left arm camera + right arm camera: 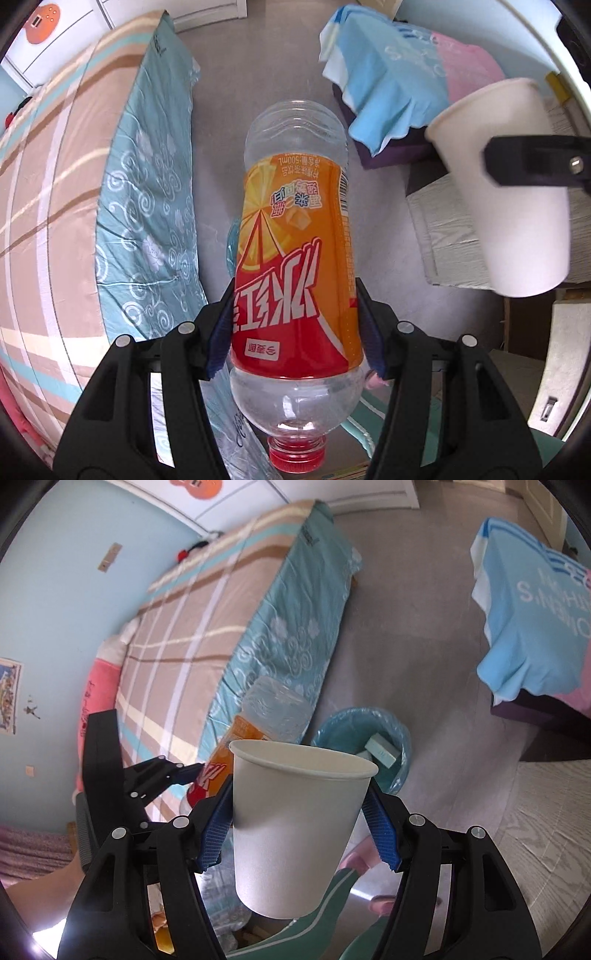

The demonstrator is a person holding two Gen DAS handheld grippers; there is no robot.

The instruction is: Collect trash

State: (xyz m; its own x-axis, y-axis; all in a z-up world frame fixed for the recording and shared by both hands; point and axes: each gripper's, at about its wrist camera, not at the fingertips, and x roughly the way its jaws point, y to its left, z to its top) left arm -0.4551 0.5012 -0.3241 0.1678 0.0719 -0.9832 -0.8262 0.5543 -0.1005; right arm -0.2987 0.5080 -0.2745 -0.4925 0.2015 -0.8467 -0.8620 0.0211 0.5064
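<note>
Trash filled both claws: the left gripper was clamped by its blue ribbed pads on an empty clear plastic bottle with an orange-and-red label, gripped around the labelled middle, its red screw cap nearest the camera and its base pointing away toward the floor. The right gripper was clamped on a white paper cup, its pads pressed against the cup's sides and the open rim facing away. Seen from the right wrist, the round bin lined with a blue plastic bag stood on the grey floor just beyond the cup's rim, holding a pale green box. The bottle hung just left of the bin, in front of the bed with a tan plaid cover and teal patterned skirt. To the bin's right, well apart, a light blue shirt with white lettering draped over dark furniture.
</note>
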